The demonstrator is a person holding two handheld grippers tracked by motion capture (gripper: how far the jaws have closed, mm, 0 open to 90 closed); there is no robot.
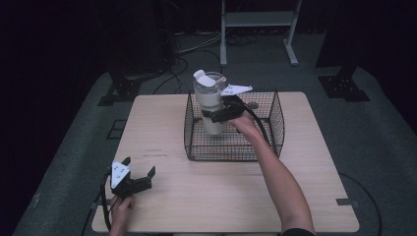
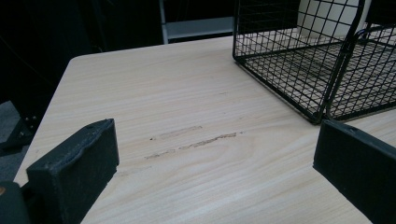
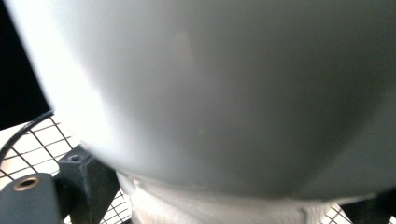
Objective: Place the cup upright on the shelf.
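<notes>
A white tumbler (image 1: 212,105) with a clear lid stands roughly upright inside a black wire basket (image 1: 236,150) at the table's far middle, its top well above the basket rim. My right gripper (image 1: 220,116) is shut on the tumbler's side, and up close the tumbler's white wall (image 3: 224,93) sits between the right gripper's (image 3: 224,200) jaws. I cannot tell whether its base touches the basket floor. My left gripper (image 1: 139,166) rests near the front left corner, open with nothing in it. From the left gripper (image 2: 215,140), the basket (image 2: 280,70) and tumbler (image 2: 327,18) lie ahead to the right.
The wooden table (image 1: 196,206) has faint scuff marks (image 2: 196,142) in front of the left gripper. Beyond the table, a metal stand (image 1: 258,19) and cables lie on the dark floor. A black cable trails from each gripper.
</notes>
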